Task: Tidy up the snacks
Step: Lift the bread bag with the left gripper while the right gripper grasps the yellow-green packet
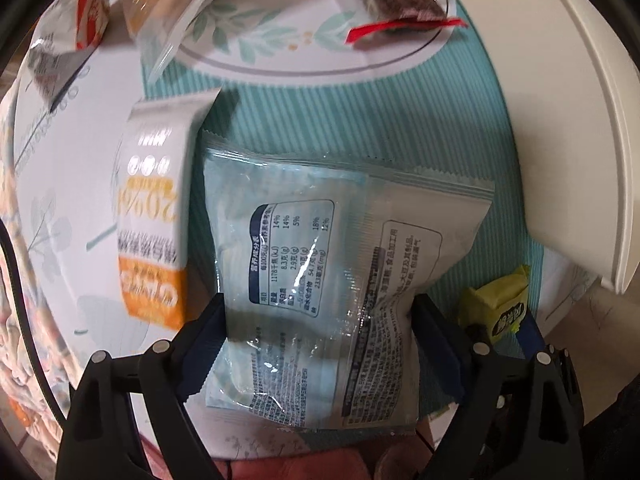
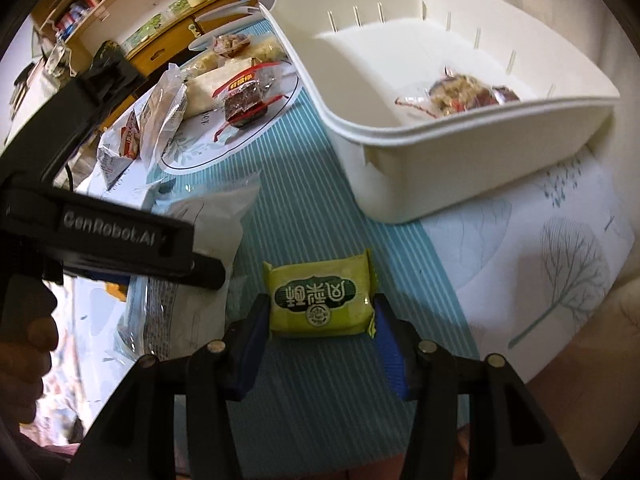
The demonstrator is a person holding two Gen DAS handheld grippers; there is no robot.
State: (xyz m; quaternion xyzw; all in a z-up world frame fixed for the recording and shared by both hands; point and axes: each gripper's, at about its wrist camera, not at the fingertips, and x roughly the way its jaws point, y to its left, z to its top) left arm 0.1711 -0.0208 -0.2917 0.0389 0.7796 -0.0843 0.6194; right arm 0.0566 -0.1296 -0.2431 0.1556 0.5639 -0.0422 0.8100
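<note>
Far left, small red-and-white packets [image 2: 120,148] are seen at the edge of a printed plate [image 2: 224,148] that carries a red-wrapped dark cake [image 2: 244,100] and other bagged snacks. An orange-and-white snack box [image 1: 154,216] lies just beside a clear-wrapped pastry bag [image 1: 320,240], which is pinched by the left hand-held gripper [image 1: 320,336] over the teal striped mat [image 2: 304,184]. A green pastry packet [image 2: 322,300] on the mat is pinched by the right hand-held gripper [image 2: 320,324]. At right, a white plastic bin [image 2: 460,152] holds one wrapped snack [image 2: 460,96].
</note>
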